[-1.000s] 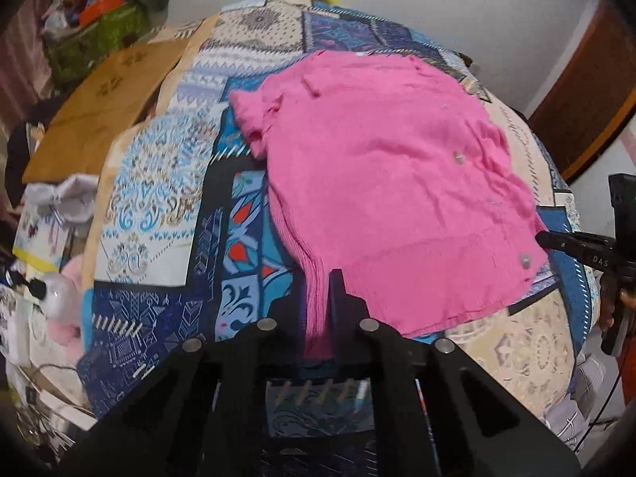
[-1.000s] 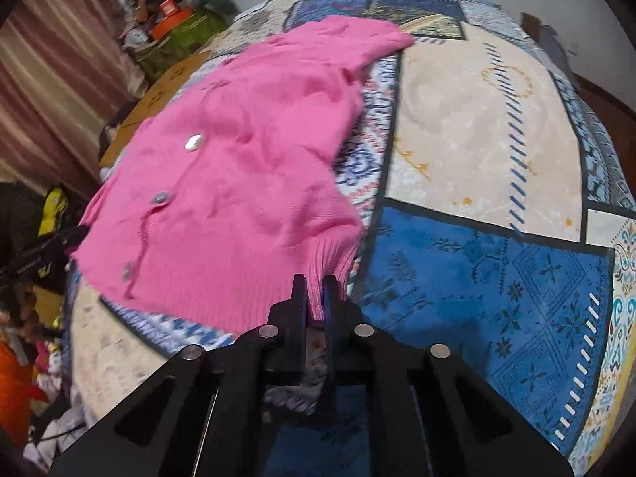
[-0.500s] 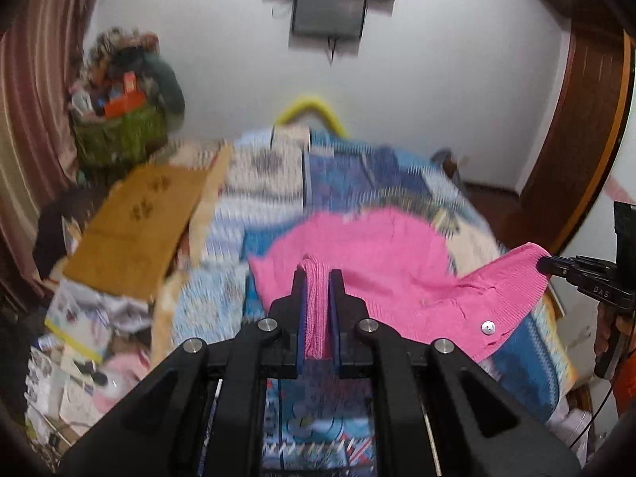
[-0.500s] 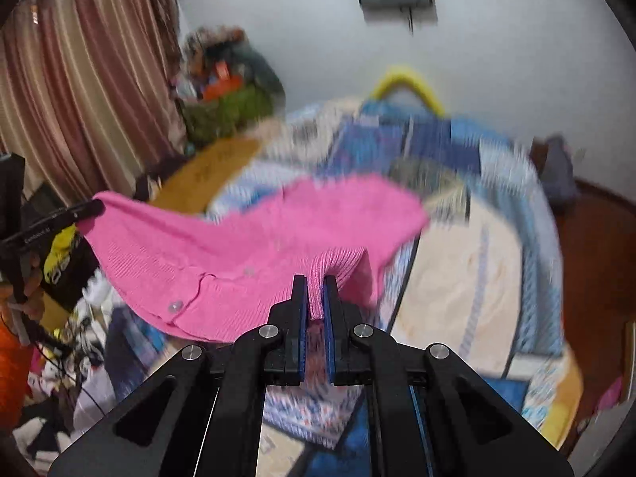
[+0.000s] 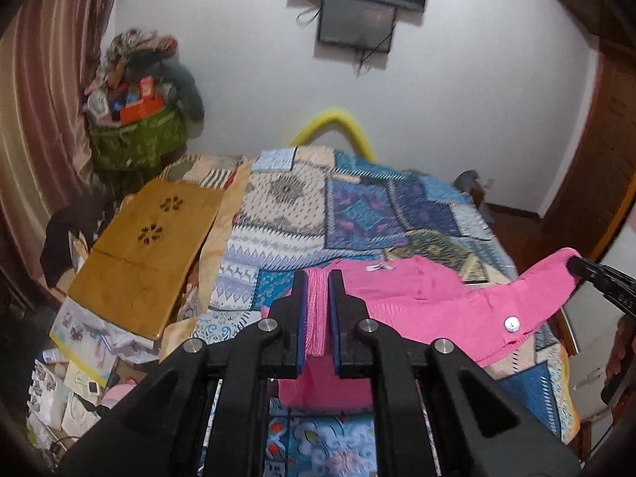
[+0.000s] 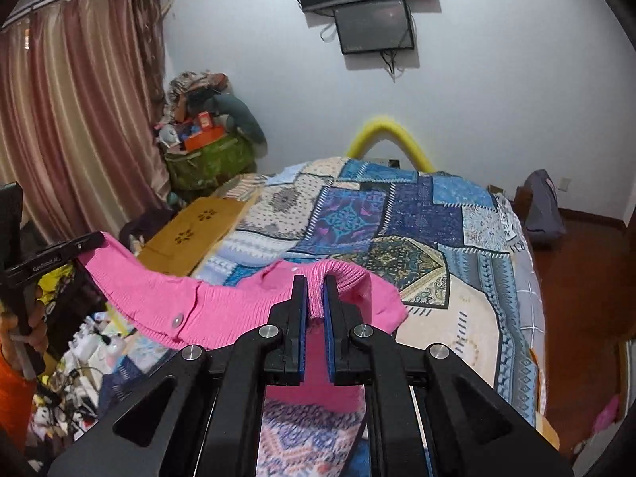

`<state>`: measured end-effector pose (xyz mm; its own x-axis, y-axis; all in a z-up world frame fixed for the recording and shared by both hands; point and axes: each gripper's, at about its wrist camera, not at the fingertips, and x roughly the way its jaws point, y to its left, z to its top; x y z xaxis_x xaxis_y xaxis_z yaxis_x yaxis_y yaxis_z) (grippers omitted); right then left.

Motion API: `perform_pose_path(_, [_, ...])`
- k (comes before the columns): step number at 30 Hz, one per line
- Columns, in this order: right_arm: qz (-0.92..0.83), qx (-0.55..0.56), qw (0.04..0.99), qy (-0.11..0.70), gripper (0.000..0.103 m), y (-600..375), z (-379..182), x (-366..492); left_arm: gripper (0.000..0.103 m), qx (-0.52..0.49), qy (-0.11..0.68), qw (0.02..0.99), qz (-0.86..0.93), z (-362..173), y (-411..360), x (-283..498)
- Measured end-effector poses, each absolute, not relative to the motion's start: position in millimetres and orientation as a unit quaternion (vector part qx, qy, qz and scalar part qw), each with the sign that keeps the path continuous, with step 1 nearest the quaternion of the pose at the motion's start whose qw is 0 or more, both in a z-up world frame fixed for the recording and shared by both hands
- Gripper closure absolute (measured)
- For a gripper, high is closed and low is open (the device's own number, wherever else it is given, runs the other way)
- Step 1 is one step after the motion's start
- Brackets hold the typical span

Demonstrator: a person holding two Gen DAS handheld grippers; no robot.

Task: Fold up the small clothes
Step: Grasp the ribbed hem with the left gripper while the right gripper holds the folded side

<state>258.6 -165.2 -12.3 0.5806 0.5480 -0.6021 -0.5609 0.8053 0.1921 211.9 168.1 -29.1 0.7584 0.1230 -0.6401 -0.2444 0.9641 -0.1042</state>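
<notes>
A pink knitted cardigan (image 5: 429, 310) with metal snap buttons hangs stretched between both grippers above the patchwork bedspread (image 5: 357, 214). My left gripper (image 5: 317, 278) is shut on one ribbed hem corner. My right gripper (image 6: 315, 282) is shut on the other hem corner of the cardigan (image 6: 206, 310). The right gripper also shows at the right edge of the left wrist view (image 5: 596, 274), and the left gripper at the left edge of the right wrist view (image 6: 75, 248). The far part of the garment still rests on the bed.
A wooden board (image 5: 147, 250) lies at the bed's left edge. A green bag heaped with items (image 5: 139, 127) stands in the corner by the curtain (image 6: 71, 127). Clutter covers the floor at left (image 5: 71, 373). A yellow foam arch (image 6: 387, 139) and screens (image 6: 373, 28) are by the far wall.
Both grippers have lifted the cardigan's hem up off the bed and tilted to level. The garment went from lying flat to hanging between them, and rose slightly more in the last half second.
</notes>
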Motion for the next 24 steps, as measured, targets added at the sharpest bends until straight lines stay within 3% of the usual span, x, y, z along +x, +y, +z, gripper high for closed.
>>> perform_pose_path(7, [0.294,-0.028,0.879,0.374,0.097,-144.1,-58.4,324.8,0.094,-0.086,0.382,0.911,0.131,-96.6,197.0,292.9])
perform_pose_path(16, [0.278,-0.049,0.851,0.443,0.096,-118.0,-165.4,397.0,0.094,-0.096,0.456,0.875,0.127,-211.4,234.6,363.2])
perform_pose_path(21, [0.276,-0.017,0.851,0.446,0.094,-119.3,-170.9,414.9,0.092,-0.07,0.476,0.868,0.121,-235.5,232.9,376.2])
perform_pose_path(23, [0.272,-0.022,0.856,0.438,0.08,-119.9,-163.5,413.6,0.08,-0.052,0.47,0.874,0.117,-229.2,229.6,372.4])
perform_pose_path(24, [0.271,-0.027,0.858,0.435,0.073,-120.5,-159.5,411.7,0.063,-0.051,0.465,0.877,0.113,-224.4,228.1,368.2])
